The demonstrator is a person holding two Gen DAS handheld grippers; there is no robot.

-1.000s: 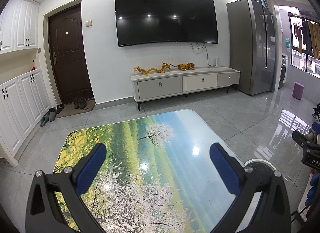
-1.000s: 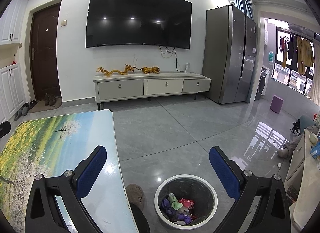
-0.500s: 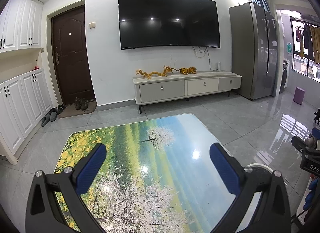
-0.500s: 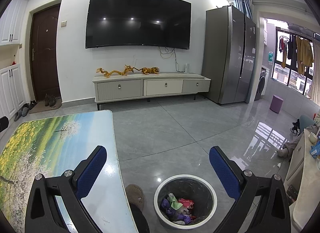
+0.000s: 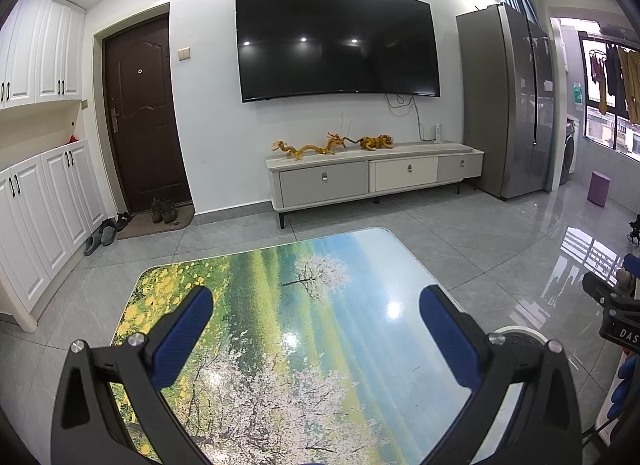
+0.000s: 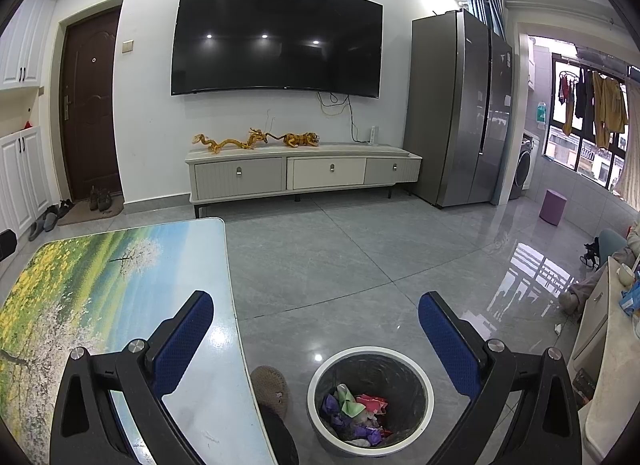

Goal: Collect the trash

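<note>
A wall-mounted TV (image 6: 276, 39) hangs above a low cabinet (image 6: 304, 171), with a fridge (image 6: 464, 105) to the right, across an open grey tiled floor (image 6: 360, 257) from a glossy table (image 5: 280, 325) printed with a blossom landscape. The left gripper (image 5: 316, 319) hangs over the table, jaws spread wide and holding nothing. The right gripper (image 6: 316, 319), likewise spread and empty, hangs above the bin (image 6: 370, 397), which stands upright on the floor just beside the table's edge, mouth up, with crumpled trash (image 6: 356, 411) in purple, green and pink at its bottom.
</note>
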